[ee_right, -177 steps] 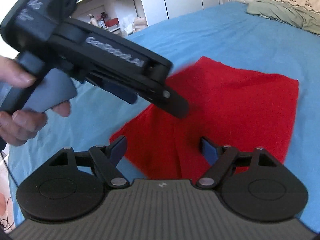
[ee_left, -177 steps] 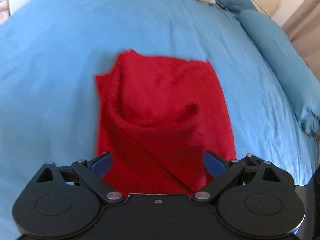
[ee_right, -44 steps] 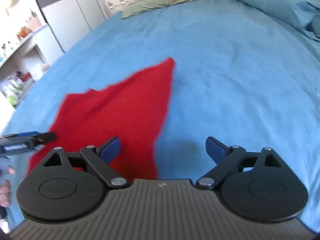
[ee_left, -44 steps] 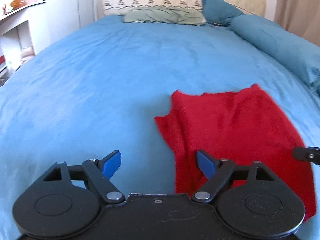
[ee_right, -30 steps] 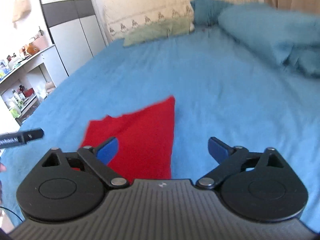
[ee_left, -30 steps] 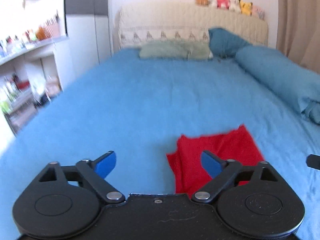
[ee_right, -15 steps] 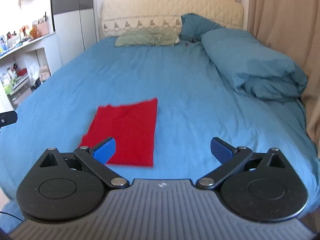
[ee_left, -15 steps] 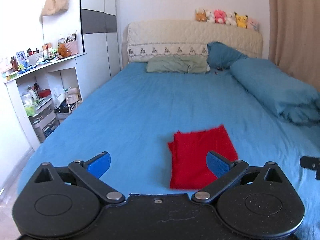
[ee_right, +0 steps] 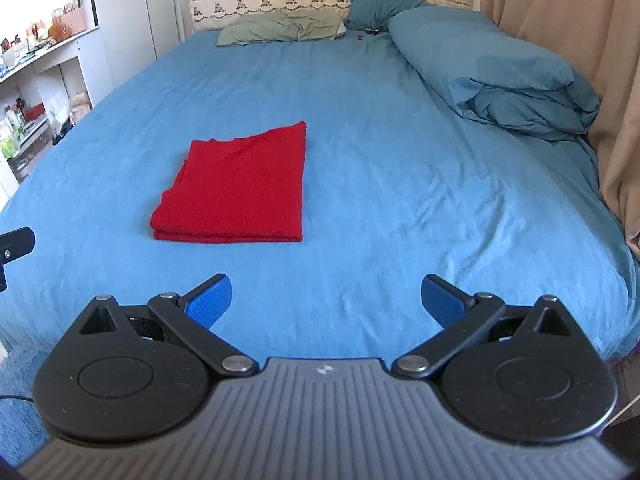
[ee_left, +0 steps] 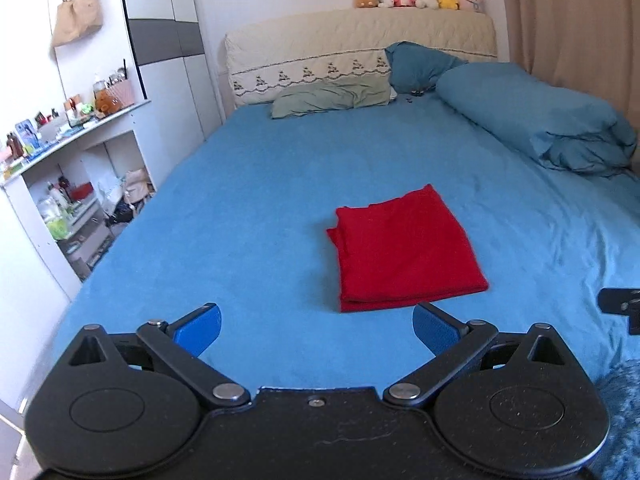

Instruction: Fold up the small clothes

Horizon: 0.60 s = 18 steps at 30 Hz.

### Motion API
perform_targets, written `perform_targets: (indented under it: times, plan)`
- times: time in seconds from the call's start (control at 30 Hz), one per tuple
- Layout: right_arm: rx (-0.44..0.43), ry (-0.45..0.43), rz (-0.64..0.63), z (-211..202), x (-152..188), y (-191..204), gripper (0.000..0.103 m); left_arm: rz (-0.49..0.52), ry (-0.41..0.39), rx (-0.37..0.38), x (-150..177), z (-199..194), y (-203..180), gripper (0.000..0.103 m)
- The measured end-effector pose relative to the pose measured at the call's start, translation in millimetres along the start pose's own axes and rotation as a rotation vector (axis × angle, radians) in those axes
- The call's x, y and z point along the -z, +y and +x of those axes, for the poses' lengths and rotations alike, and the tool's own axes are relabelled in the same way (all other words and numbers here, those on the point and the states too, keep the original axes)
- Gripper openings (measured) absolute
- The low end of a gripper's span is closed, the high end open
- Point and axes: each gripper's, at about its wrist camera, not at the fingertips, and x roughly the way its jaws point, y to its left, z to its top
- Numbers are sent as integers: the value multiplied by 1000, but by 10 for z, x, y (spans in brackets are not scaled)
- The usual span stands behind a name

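Observation:
A red cloth [ee_left: 404, 252] lies folded into a flat rectangle on the blue bed sheet [ee_left: 248, 216]; it also shows in the right wrist view [ee_right: 240, 192]. My left gripper [ee_left: 316, 330] is open and empty, held back from the cloth near the foot of the bed. My right gripper [ee_right: 326, 298] is open and empty, also well short of the cloth, which lies ahead to its left. The tip of the right gripper shows at the right edge of the left wrist view [ee_left: 622, 304].
A rolled blue duvet [ee_right: 500, 76] lies along the bed's right side by a beige curtain [ee_right: 560, 20]. A green pillow [ee_left: 332, 98] and a blue pillow [ee_left: 416, 66] lie at the headboard. White shelves with clutter [ee_left: 64, 184] stand left of the bed.
Both grippers have pulled back and up from the cloth toward the foot of the bed. The cloth now lies folded and farther away in both views.

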Motion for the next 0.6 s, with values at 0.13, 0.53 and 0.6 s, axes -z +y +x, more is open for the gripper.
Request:
perform_targets:
  times: [0.13,0.53,0.6]
  plan:
    - [0,2,4,31,-23,9,103,-18,9,11,5,22,-23,103]
    - [2,6,-2,50,-31,18,103,-45,5,22,2,6,-87,103]
    - [2,8,-2,54,-32,18,103,-48,5,24,10,6,-46,103]
